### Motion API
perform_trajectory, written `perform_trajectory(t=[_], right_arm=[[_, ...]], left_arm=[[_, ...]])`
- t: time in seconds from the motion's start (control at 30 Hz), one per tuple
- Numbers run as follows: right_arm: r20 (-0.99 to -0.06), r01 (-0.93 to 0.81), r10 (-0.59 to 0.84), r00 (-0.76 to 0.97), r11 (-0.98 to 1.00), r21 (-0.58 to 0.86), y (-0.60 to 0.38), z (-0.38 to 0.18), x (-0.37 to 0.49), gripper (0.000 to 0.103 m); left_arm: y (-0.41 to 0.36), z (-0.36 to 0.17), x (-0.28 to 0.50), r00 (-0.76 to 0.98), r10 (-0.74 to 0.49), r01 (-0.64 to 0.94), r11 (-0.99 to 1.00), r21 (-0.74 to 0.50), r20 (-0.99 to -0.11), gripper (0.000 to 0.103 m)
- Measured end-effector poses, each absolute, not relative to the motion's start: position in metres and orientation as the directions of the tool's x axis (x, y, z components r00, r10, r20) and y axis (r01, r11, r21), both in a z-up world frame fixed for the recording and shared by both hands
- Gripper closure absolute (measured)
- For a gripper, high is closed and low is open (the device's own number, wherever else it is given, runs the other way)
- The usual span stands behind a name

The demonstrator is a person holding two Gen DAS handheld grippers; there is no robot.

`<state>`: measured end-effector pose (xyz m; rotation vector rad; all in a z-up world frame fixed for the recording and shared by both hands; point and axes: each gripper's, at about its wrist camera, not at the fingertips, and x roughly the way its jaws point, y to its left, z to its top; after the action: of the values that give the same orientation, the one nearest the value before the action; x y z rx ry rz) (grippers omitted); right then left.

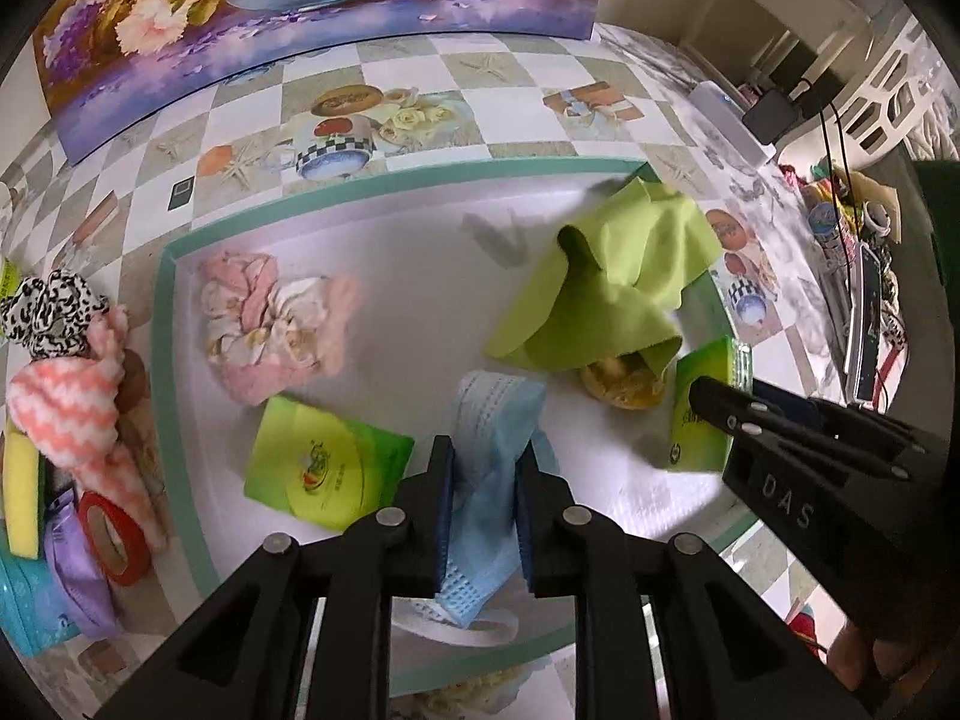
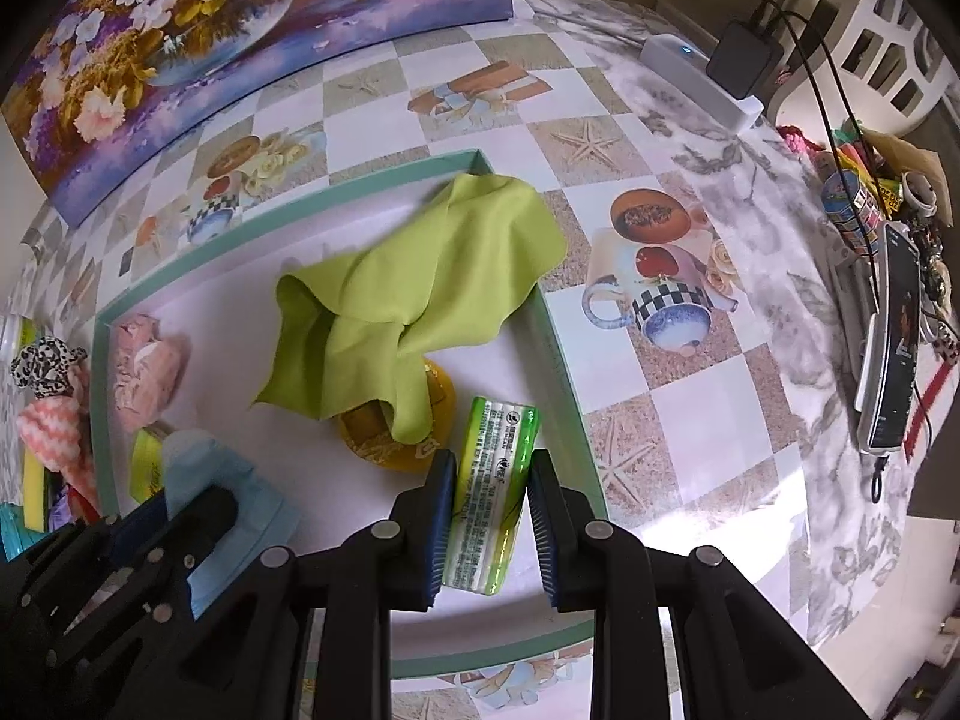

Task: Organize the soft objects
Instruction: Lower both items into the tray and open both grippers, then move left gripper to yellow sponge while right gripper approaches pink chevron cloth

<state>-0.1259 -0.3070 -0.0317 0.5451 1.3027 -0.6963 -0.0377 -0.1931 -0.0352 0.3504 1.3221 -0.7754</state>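
Note:
A white tray with a teal rim (image 1: 162, 360) (image 2: 564, 360) lies on the patterned tablecloth. My left gripper (image 1: 485, 447) points down into it, shut on a crumpled blue face mask (image 1: 489, 414) (image 2: 204, 468) whose ear loop trails below. My right gripper (image 2: 492, 462) is shut on a green tissue pack (image 2: 489, 510) (image 1: 708, 360) standing on edge near the tray's right rim. A lime-green cloth (image 1: 618, 276) (image 2: 414, 276) drapes over a yellow round object (image 2: 372, 444). A pink floral fabric bundle (image 1: 270, 324) and a second green tissue pack (image 1: 324, 468) rest in the tray.
Left of the tray lie a leopard-print scrunchie (image 1: 48, 312), a pink-and-white striped towel (image 1: 66, 408), a yellow sponge (image 1: 21, 492), a red tape roll (image 1: 114, 534) and a purple packet (image 1: 78, 576). A flower painting (image 1: 300, 0) stands behind. A power strip (image 2: 696, 72) and phone (image 2: 897, 348) sit right.

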Motion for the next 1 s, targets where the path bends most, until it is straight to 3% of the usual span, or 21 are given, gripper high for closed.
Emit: perform_trajectory(t=[0.2,0.33,0.4,0.6,0.77,0.83,0.93,1.0], right_arm=[[-0.977,0.735,-0.179,0.118,0.677,-0.035,-0.308,-0.024,-0.126,0.074],[-0.968,0.727,-0.217,0.128,0.684,-0.057,-0.305,-0.012,-0.124,0.067],[-0.963,0.724,-0.234,0.136,0.687,-0.065,-0.304,-0.006,-0.123,0.053],[-0.949,0.716,-0.278,0.149,0.692,-0.091,-0.300,0.009,-0.121,0.043],[-0.941,0.700,-0.304,0.149,0.704,-0.116,-0.295,0.014,-0.116,0.030],[-0.940,0.695,-0.307,0.148,0.709,-0.122,-0.293,0.013,-0.115,0.025],[-0.938,0.683,-0.315,0.144,0.717,-0.136,-0.289,0.011,-0.111,0.018],[-0.936,0.683,-0.321,0.143,0.717,-0.141,-0.287,0.010,-0.110,0.008]], left_arm=[[-0.193,-0.023,-0.033,0.063,-0.329,0.677,0.708,-0.202,-0.942,0.048],[-0.185,-0.008,-0.028,0.109,-0.329,0.664,0.726,-0.178,-0.938,0.042],[-0.178,-0.002,-0.022,0.120,-0.330,0.647,0.742,-0.178,-0.936,0.037],[-0.157,0.011,-0.004,0.133,-0.341,0.586,0.784,-0.204,-0.931,0.025],[-0.135,0.021,0.016,0.179,-0.329,0.525,0.829,-0.193,-0.927,0.023],[-0.126,0.022,0.025,0.193,-0.314,0.495,0.849,-0.184,-0.930,0.016],[-0.112,0.020,0.038,0.216,-0.277,0.452,0.878,-0.156,-0.936,0.014],[-0.103,0.018,0.046,0.231,-0.234,0.423,0.898,-0.119,-0.944,0.014]])
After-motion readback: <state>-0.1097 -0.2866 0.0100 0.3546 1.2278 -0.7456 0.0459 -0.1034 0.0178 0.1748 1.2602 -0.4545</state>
